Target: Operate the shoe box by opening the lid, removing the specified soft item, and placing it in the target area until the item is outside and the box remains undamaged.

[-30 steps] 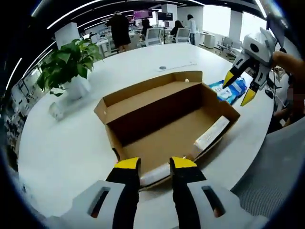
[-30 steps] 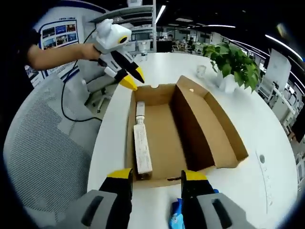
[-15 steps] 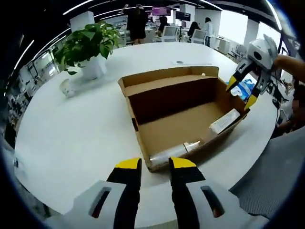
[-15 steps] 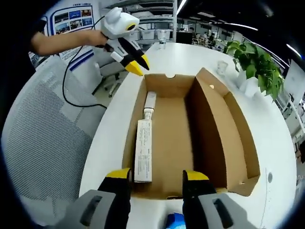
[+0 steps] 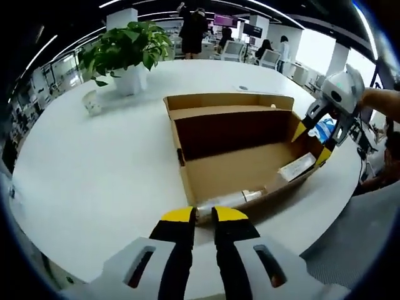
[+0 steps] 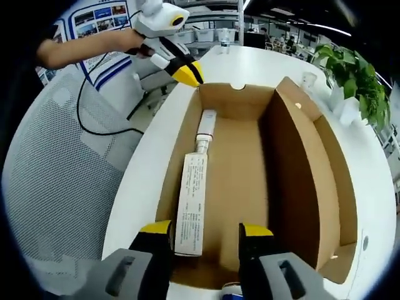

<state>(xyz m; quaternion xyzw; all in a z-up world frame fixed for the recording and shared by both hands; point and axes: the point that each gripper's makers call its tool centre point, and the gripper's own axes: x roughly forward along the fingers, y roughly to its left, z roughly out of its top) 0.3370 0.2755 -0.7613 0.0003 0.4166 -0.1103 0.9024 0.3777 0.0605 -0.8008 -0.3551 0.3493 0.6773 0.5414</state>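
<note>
You have a potted plant (image 5: 128, 53) at eleven o'clock in the left gripper view, standing on the white round table (image 5: 81, 169), with a small cup (image 5: 92, 103) just beside it. A mesh chair (image 6: 53, 187) sits at nine o'clock in the right gripper view.

shoe box (image 5: 240, 140): brown cardboard, open | tube (image 6: 190, 201): flat inside

Surface: white round table (image 5: 94, 175).
On it: open cardboard shoe box (image 5: 237, 169); potted plant (image 5: 128, 53); small cup (image 5: 92, 103); blue packet (image 5: 323, 128).
</note>
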